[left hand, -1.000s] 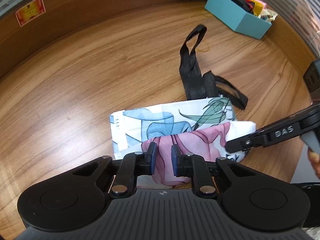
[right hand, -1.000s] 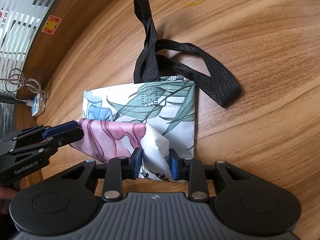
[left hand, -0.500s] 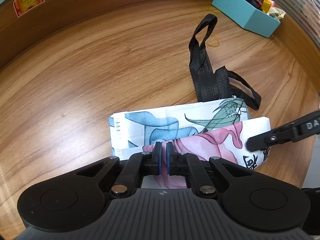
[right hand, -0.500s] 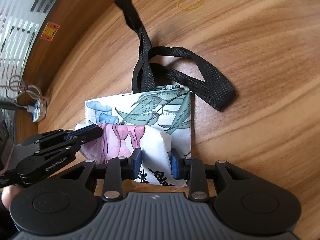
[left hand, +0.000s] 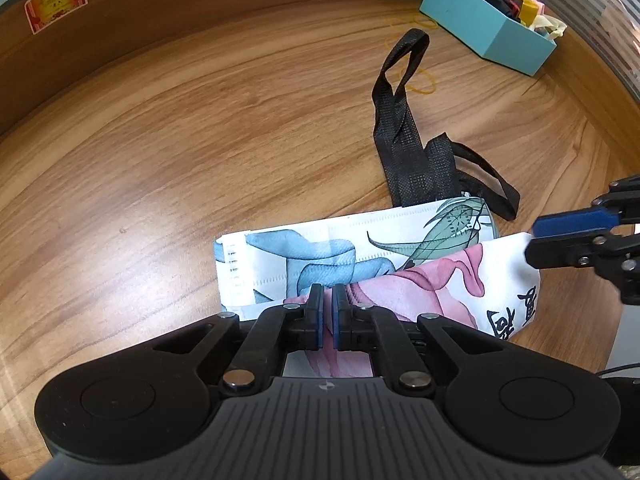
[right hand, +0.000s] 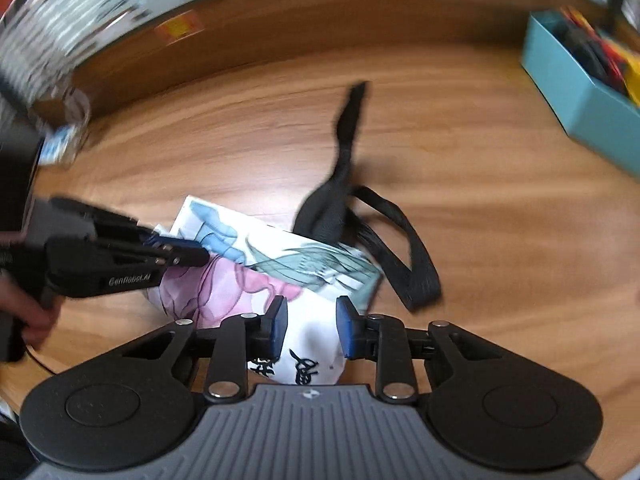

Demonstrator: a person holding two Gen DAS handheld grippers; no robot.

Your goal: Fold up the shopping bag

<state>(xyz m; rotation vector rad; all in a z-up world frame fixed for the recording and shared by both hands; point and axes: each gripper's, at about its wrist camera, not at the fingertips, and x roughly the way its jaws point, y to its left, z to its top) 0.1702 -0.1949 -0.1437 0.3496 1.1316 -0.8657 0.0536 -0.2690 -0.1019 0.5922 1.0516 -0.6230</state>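
Wooden table (left hand: 168, 152) fills the left wrist view. The bag (left hand: 360, 256), white with blue, green and pink print, lies folded at the lower centre of the frame, and its black handles (left hand: 404, 136) stretch toward the upper right. The left gripper (left hand: 326, 316) is at the bottom centre. Its jaws are almost together and pinch the pink fold of the bag at the near edge. At the right edge the right gripper (left hand: 536, 240) comes in from the side; its blue pads sit at the raised white corner of the bag, with the cloth between them. A teal box (left hand: 480, 24) stands at the upper right, with yellow rubber bands (left hand: 420, 80) on the table near it, and a red label (left hand: 56, 4) is at the upper left.

In the right wrist view, which is blurred, the bag (right hand: 256, 256) is at the centre and the handles (right hand: 348, 152) go up and to the right. The right gripper (right hand: 311, 326) is at the lower centre. Its jaws have just been closing, with the white printed corner of the bag between them; I cannot tell if the pads press on the cloth. The left gripper (right hand: 200, 256) enters from the left, held by a hand (right hand: 24, 316), and its tips are clamped on the bag edge. The teal box (right hand: 580, 92) is at the upper right.
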